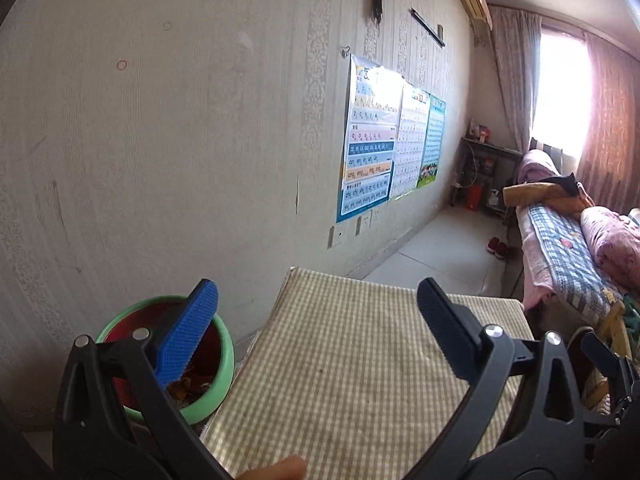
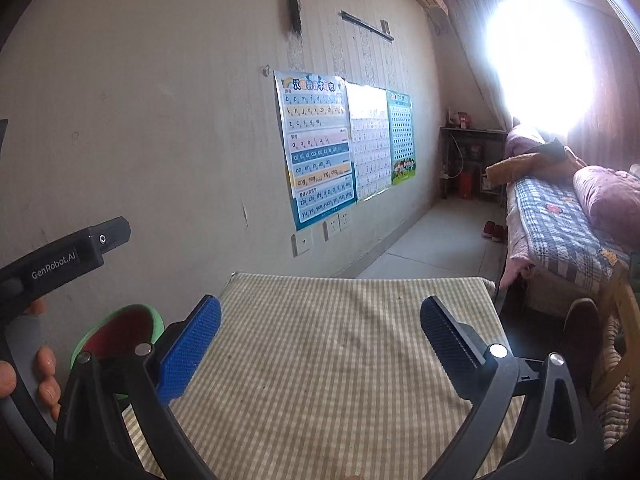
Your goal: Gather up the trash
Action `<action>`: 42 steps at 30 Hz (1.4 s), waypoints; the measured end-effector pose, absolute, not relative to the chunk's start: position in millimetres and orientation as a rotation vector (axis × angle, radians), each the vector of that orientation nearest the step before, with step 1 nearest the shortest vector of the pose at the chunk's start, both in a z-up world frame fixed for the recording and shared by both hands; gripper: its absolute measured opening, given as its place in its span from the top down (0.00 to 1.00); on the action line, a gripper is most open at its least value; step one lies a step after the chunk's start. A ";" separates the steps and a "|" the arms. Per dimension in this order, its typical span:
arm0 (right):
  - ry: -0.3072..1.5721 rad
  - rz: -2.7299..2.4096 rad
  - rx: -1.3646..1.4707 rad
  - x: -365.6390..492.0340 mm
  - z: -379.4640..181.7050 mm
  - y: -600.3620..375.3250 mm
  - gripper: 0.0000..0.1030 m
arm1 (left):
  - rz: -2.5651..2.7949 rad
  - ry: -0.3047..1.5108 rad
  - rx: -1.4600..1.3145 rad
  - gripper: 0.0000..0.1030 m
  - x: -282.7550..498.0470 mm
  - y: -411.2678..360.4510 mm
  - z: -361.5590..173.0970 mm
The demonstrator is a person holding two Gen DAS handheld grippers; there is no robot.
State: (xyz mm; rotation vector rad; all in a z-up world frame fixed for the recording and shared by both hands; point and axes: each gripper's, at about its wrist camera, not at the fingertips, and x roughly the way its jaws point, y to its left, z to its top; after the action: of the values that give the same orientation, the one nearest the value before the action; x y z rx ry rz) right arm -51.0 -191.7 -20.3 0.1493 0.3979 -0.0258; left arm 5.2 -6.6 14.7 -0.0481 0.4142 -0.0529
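Note:
A green bin [image 1: 224, 356] with a red liner stands on the floor left of the table, against the wall; brown scraps of trash [image 1: 188, 386] lie inside it. It also shows in the right wrist view [image 2: 156, 322]. My left gripper [image 1: 318, 300] is open and empty above the checked tablecloth [image 1: 348, 360], its left fingertip over the bin's rim. My right gripper [image 2: 320, 316] is open and empty above the same tablecloth [image 2: 328, 360]. The left gripper's body [image 2: 68, 256] shows at the left of the right wrist view. No trash shows on the table.
A wallpapered wall with posters [image 1: 372, 140] runs along the left. A bed with quilts [image 1: 568, 248] stands at the right, red shoes [image 1: 497, 247] on the floor beside it. A wooden chair [image 2: 616, 340] is at the table's right.

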 end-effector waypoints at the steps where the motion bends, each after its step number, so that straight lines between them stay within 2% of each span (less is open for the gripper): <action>1: 0.400 -0.027 0.160 -52.8 -22.5 -193.5 0.06 | -0.049 0.420 -0.042 0.05 5.6 -9.4 14.5; 42: 0.469 -0.039 0.201 -46.7 -37.7 -210.4 0.06 | -0.046 0.497 0.008 0.05 10.2 -13.9 0.5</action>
State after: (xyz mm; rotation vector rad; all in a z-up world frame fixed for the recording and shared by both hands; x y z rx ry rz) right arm -46.7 -210.4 -37.7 0.2006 0.4690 -0.0394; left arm 10.2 -13.9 0.5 0.0080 0.4965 -0.0464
